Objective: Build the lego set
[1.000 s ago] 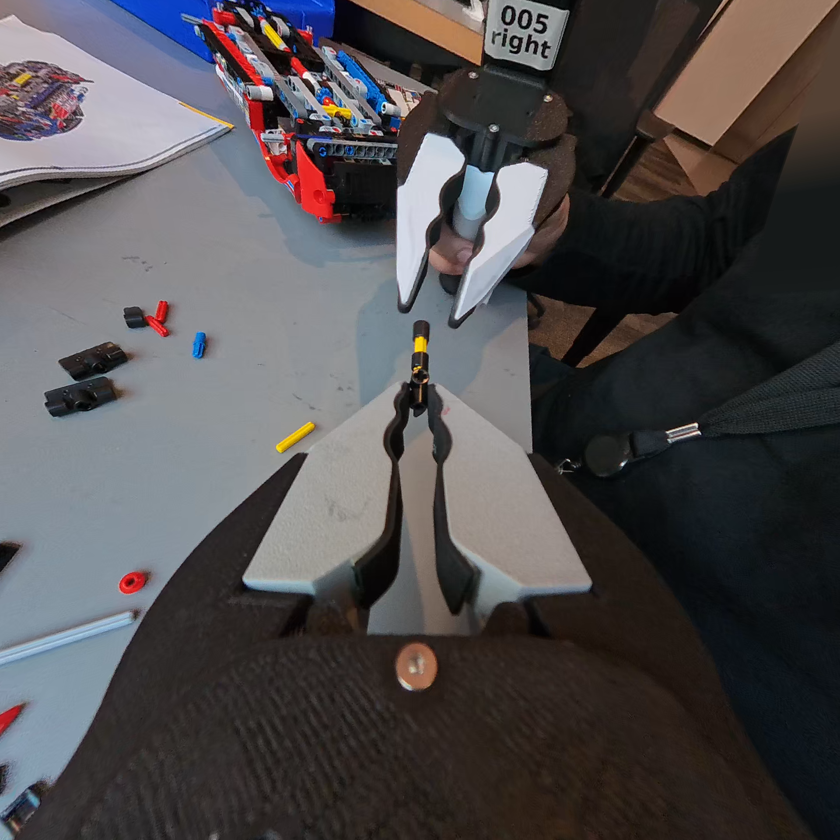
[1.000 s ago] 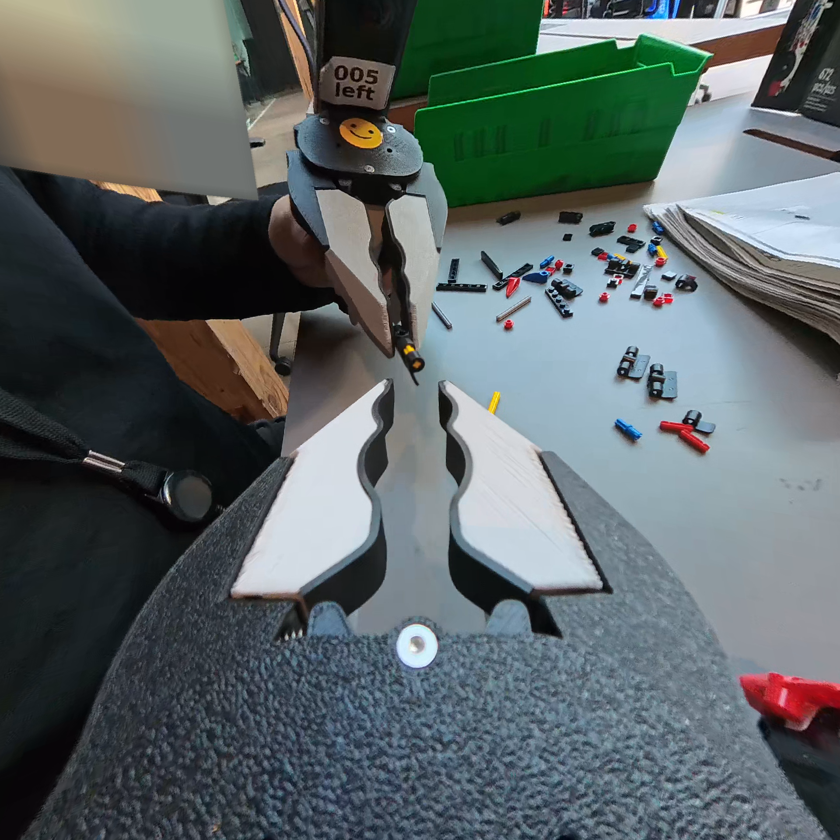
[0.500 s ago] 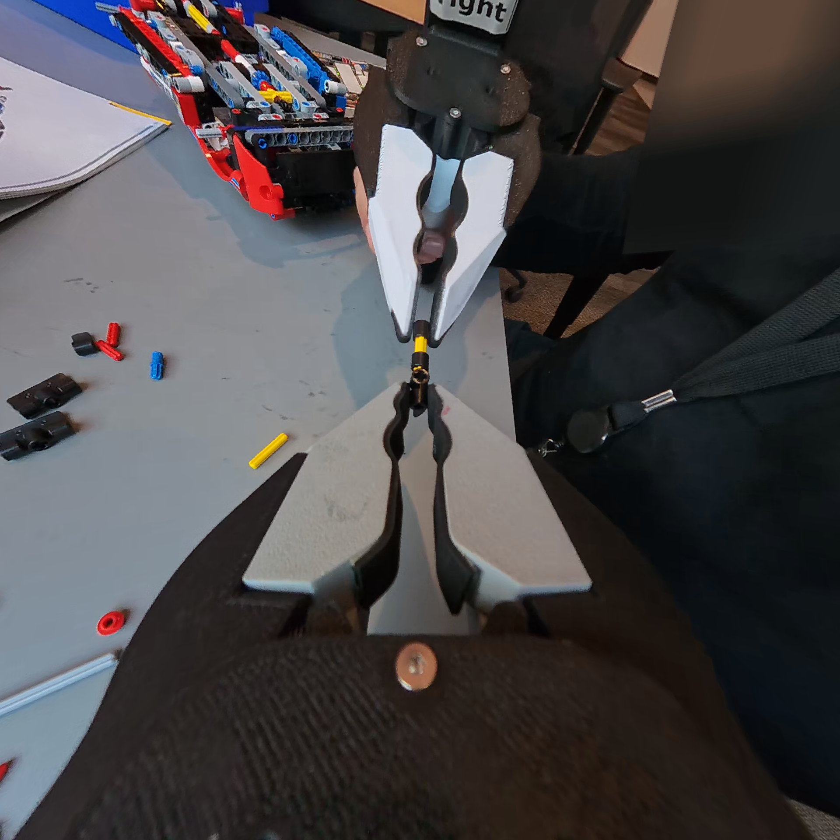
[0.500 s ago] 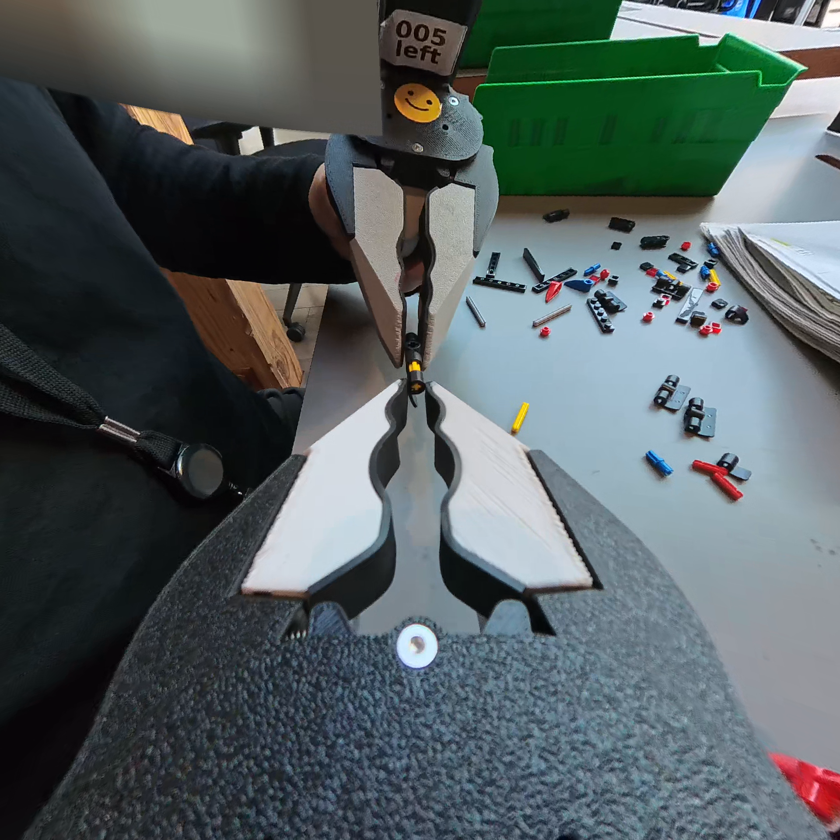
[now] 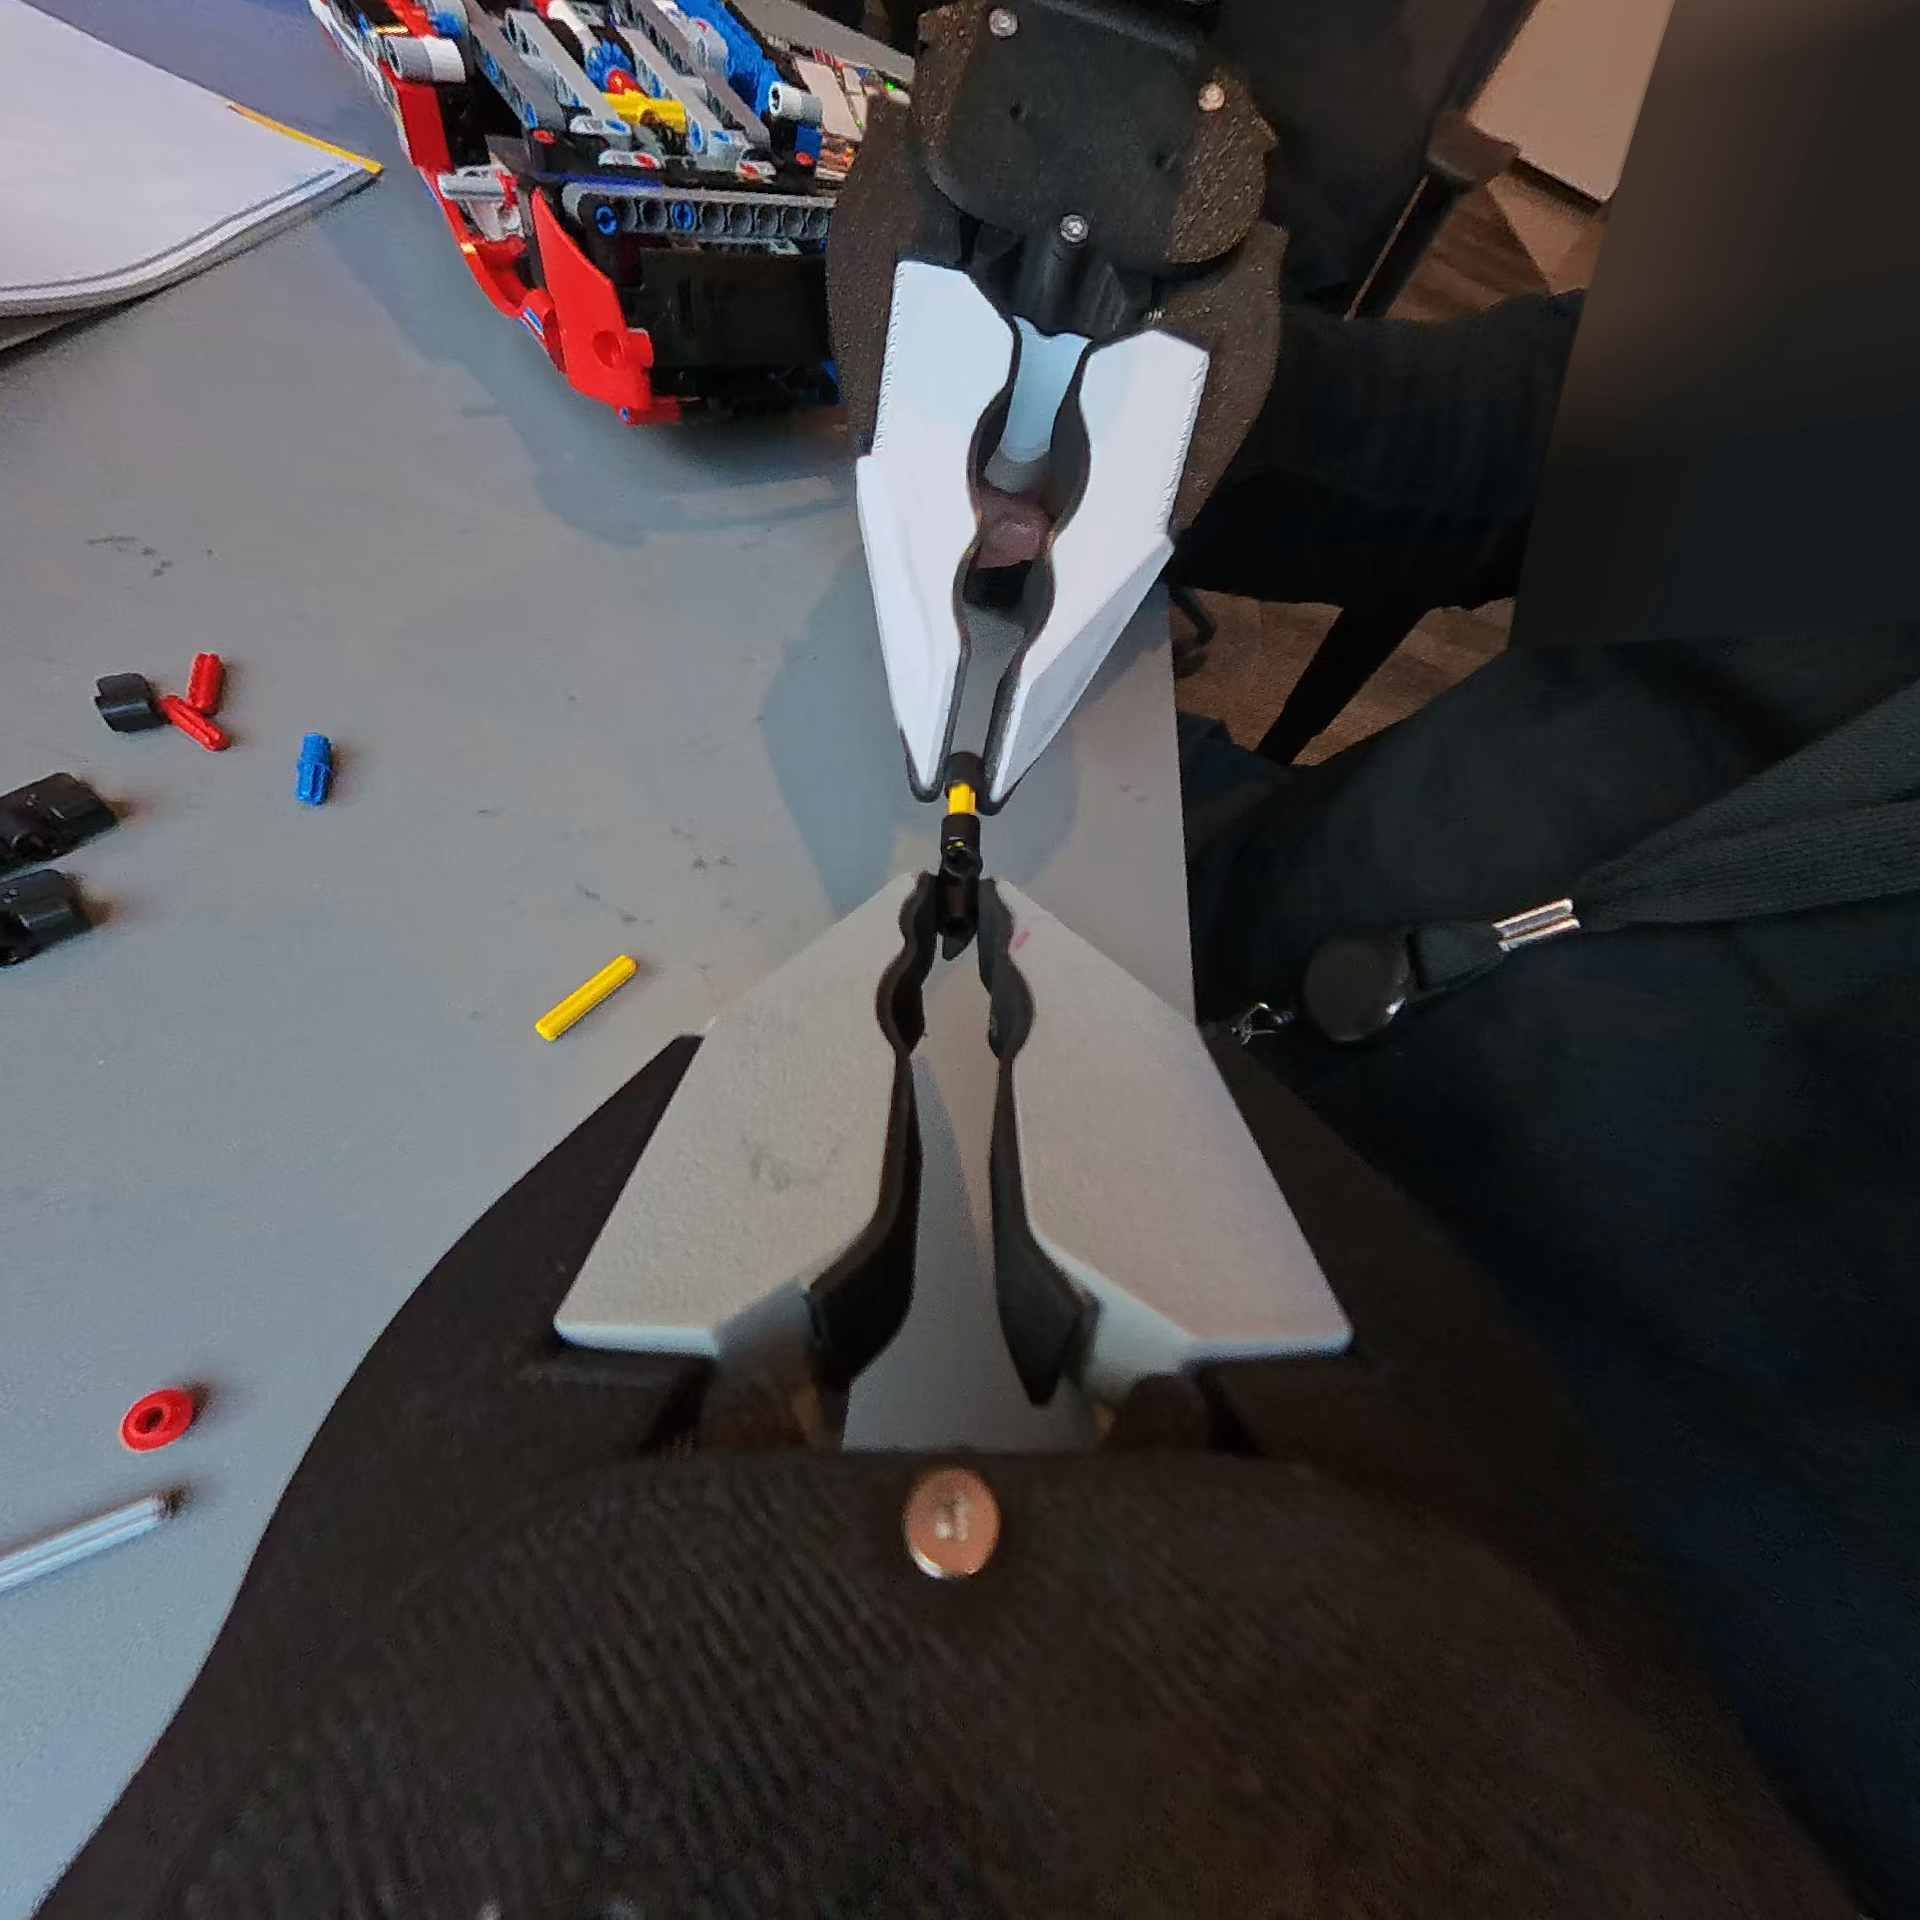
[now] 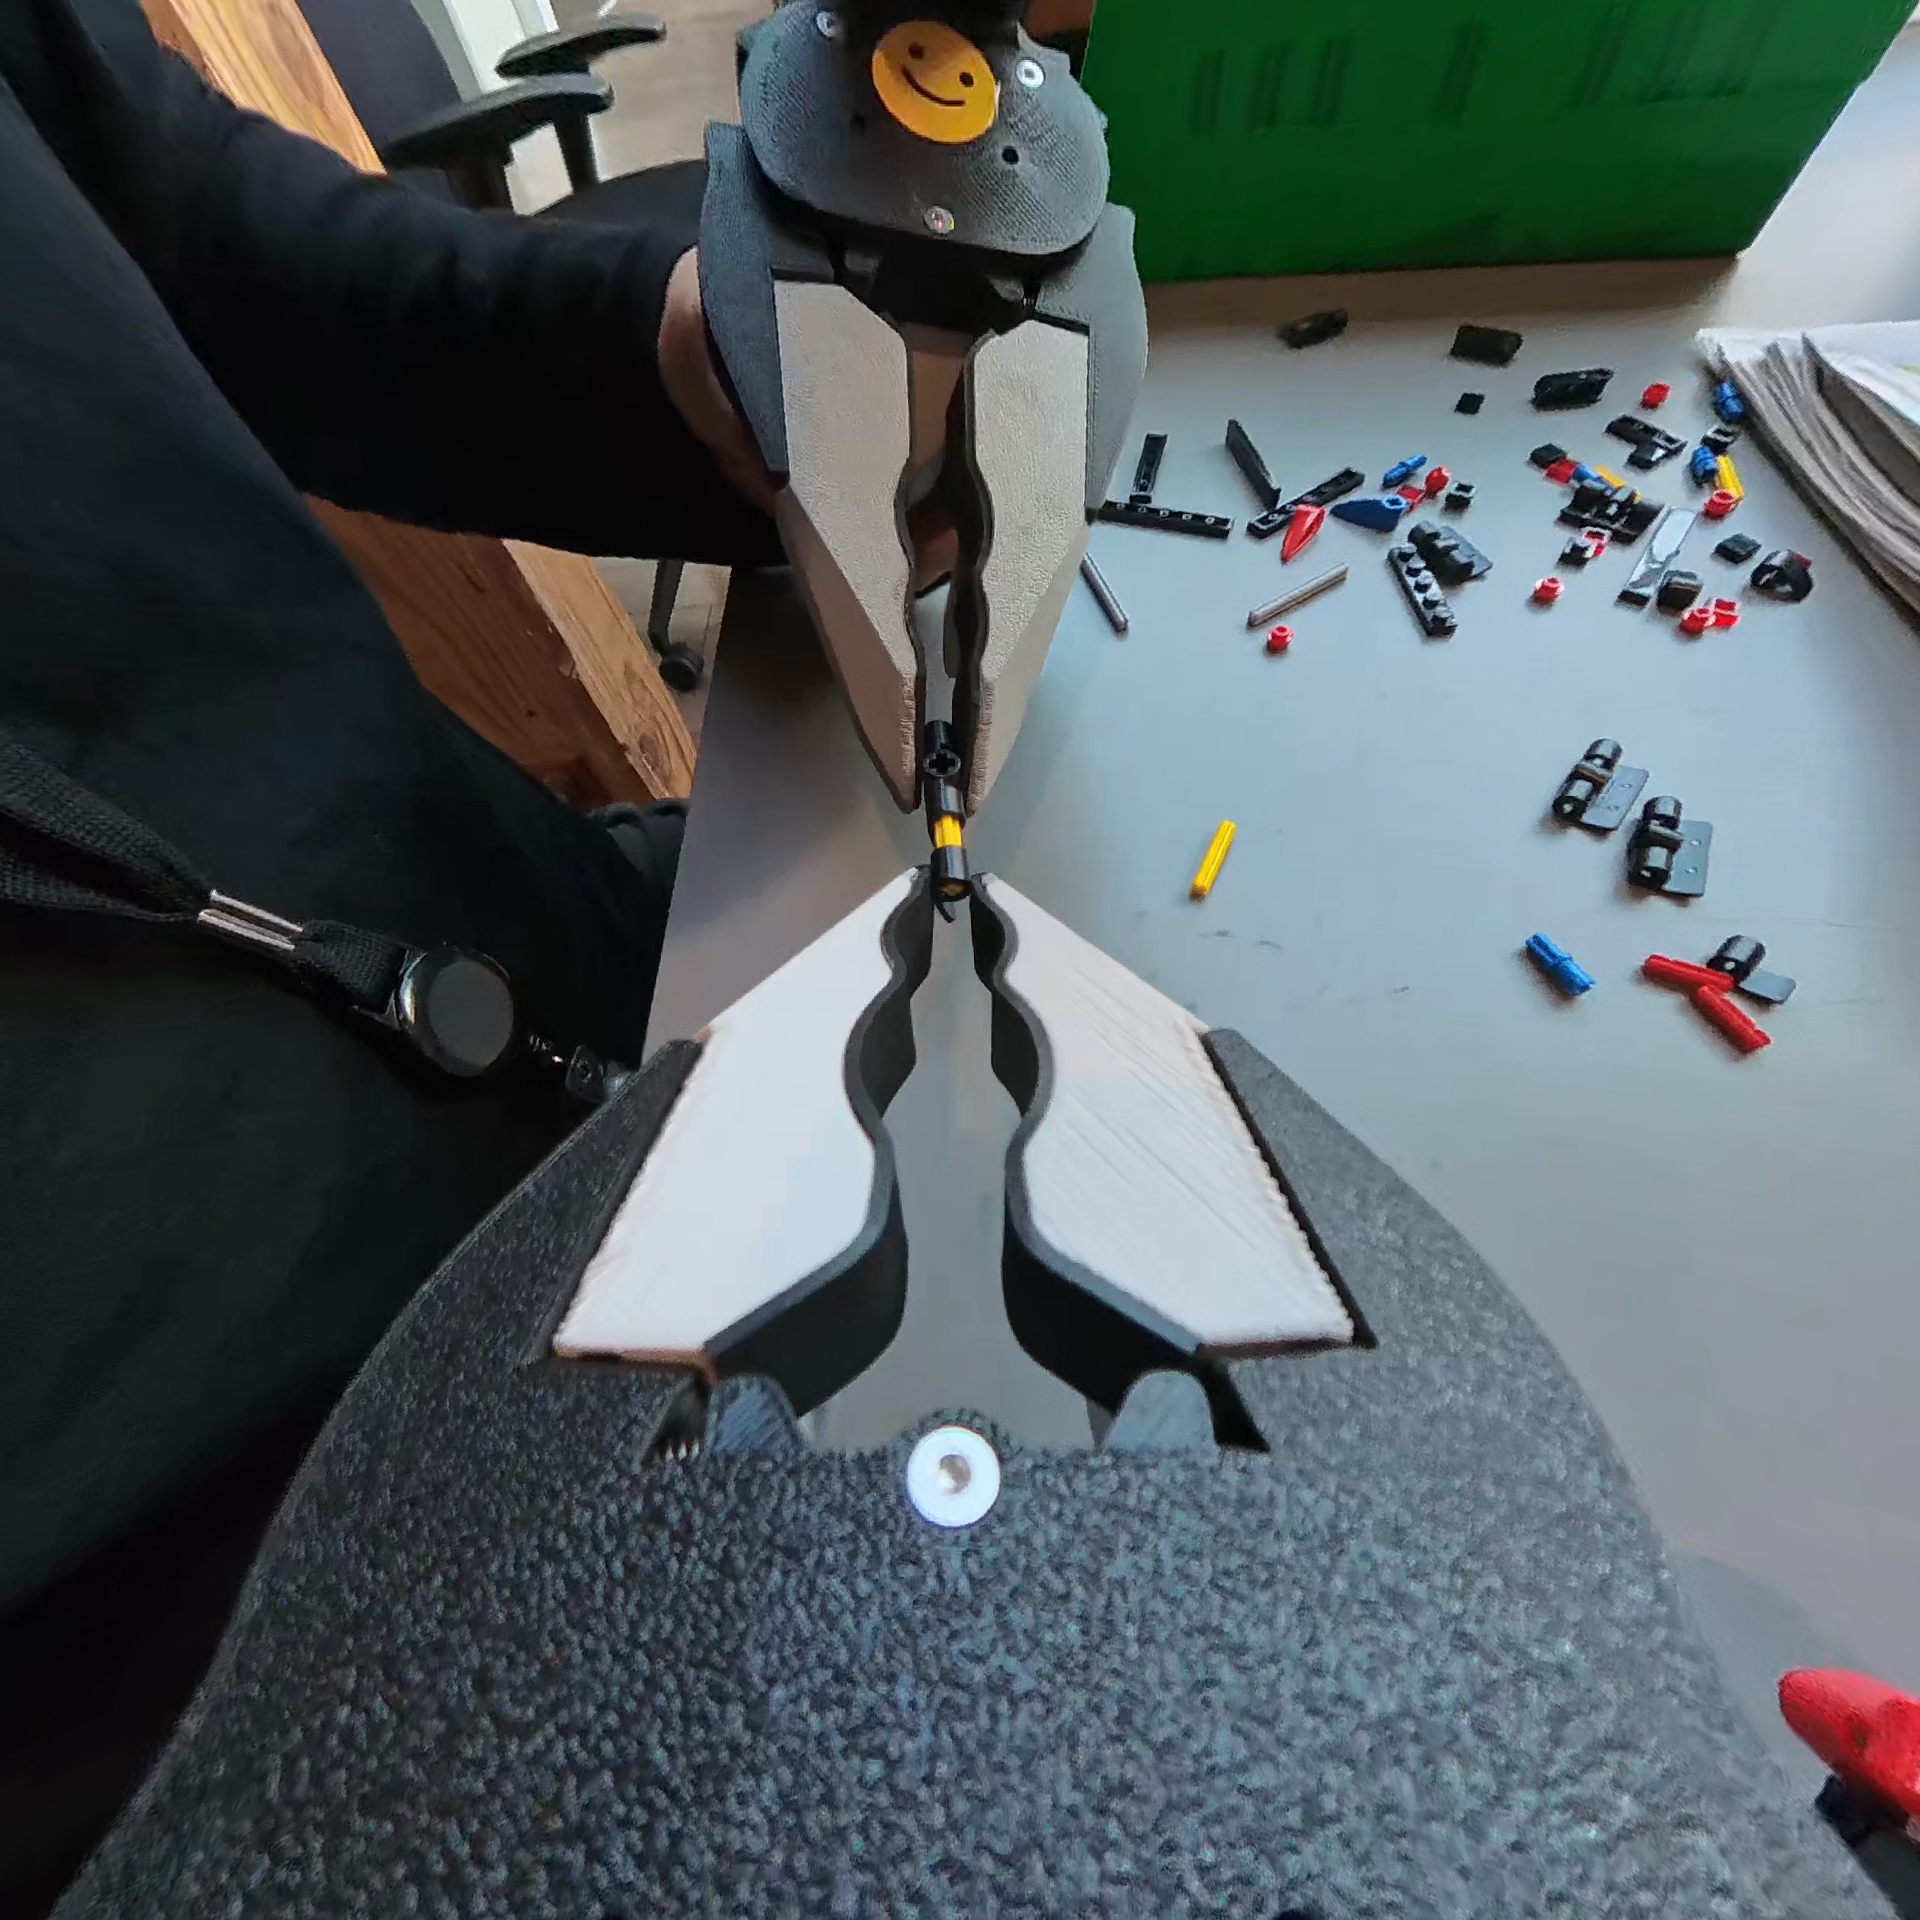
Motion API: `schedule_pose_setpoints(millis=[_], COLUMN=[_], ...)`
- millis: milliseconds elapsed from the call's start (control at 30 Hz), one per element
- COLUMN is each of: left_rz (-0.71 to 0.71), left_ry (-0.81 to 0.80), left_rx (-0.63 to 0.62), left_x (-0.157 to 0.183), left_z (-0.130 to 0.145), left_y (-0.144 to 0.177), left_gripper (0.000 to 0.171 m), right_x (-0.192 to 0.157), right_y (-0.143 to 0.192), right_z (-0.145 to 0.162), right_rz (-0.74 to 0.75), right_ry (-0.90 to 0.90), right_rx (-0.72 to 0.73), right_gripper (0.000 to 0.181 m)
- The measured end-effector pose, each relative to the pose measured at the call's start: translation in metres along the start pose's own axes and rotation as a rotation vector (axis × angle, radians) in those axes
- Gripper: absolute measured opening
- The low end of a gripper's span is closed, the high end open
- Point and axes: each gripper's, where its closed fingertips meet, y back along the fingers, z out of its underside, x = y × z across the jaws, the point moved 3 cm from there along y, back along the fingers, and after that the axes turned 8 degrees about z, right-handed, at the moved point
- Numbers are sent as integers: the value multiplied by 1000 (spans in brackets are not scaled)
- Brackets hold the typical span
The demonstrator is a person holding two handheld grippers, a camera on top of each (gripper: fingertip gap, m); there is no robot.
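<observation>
The little black-and-yellow axle assembly [image 5: 958, 844] hangs in the air over the near edge of the grey table [image 5: 520, 582], and I've got it from both ends. My left gripper [image 5: 951, 909] is pinching the black connector end, tips pressed in on it. My right gripper [image 6: 948, 891] has its tips nipped onto the black cap at the other end, the yellow stretch of axle bare between the two.

I'd call this a sub-assembly step: either seating that end piece further along the axle or taking over the part from one gripper to the other. Next move, as I judge it, wants a straight push or pull dead along the axle line, both grips firm, no twist, because a part this small could pop out sideways and drop off the table edge just beside it.

The left wrist view gives me the half-built red, black and blue model [image 5: 644, 208] behind my right gripper, the instruction booklet [image 5: 156, 177] at far left, and a loose yellow axle [image 5: 585, 997] near my fingers. The right wrist view shows what that one can't: the cross-shaped hole in the connector, the main scatter of loose pieces [image 6: 1507, 530] and the green bin [image 6: 1455, 135] beyond.
</observation>
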Motion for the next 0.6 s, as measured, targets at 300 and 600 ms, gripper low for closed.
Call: schedule_pose_setpoints(millis=[300,600], left_rz=[-34,-10], left_ry=[6,140], left_rx=[-115,-82], left_x=[-6,-10], left_z=[16,16], left_y=[-11,-12], left_gripper=[4,5], right_x=[-2,-1], right_y=[-16,-15], right_z=[17,17], right_rz=[-11,44], right_ry=[33,55], right_rx=[-163,-161], right_gripper=[7,14])
